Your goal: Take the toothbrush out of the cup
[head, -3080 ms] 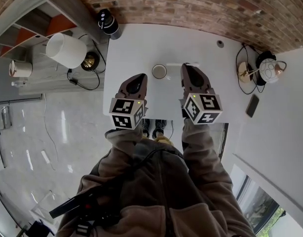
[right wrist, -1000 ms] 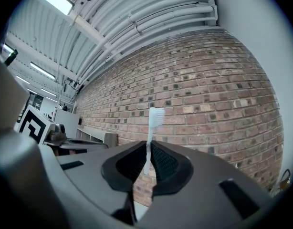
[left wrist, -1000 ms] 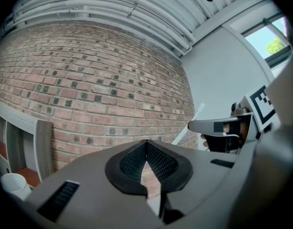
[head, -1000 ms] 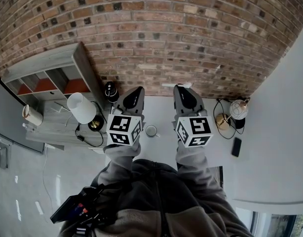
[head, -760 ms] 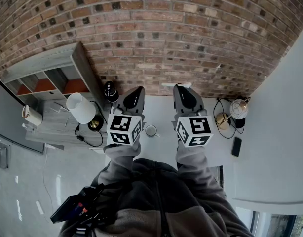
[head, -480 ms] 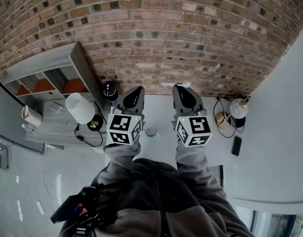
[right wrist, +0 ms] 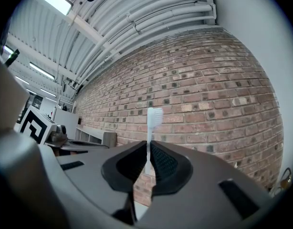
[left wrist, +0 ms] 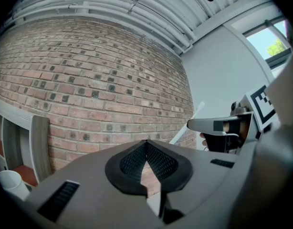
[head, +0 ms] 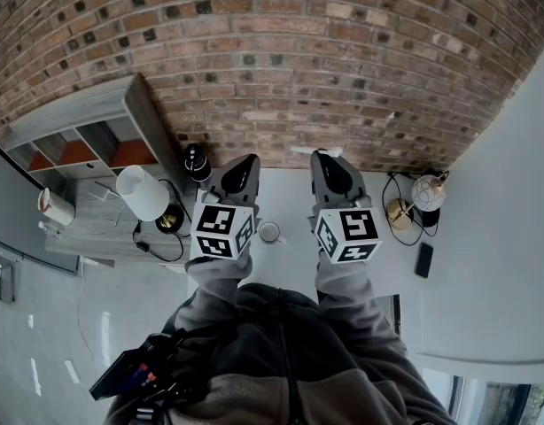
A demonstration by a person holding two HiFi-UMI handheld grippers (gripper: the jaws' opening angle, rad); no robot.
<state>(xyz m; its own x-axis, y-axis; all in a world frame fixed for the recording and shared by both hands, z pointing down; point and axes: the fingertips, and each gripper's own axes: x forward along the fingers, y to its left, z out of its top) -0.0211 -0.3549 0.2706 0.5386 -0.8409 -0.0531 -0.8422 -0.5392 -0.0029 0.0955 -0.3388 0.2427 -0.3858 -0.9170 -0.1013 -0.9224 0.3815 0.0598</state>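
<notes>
The right gripper (right wrist: 147, 165) is clamped on the white toothbrush (right wrist: 151, 120). Its jaws press on the lower handle, so the bristled head stands upright above them against the brick wall (right wrist: 199, 94). Holding it that low likely keeps the pads off the bristles and the brush steady in the air.

From the head view, the same gripper (head: 328, 159) is raised level with its partner, and the brush (head: 314, 151) shows as a pale bar across its tip. It is well apart from the cup (head: 269, 232), which sits on the white table (head: 288, 195) below and between the two tools. No brush stands in the cup.

The left gripper (left wrist: 146, 159) has its jaws together with nothing between them. It is raised beside the cup rather than on it, and appears to be simply waiting.

Judged from this arrangement, the removal itself looks complete. What seems left is choosing a spot to lay the brush down, where a thin handle pinched near one end could swing or slip if released carelessly.
</notes>
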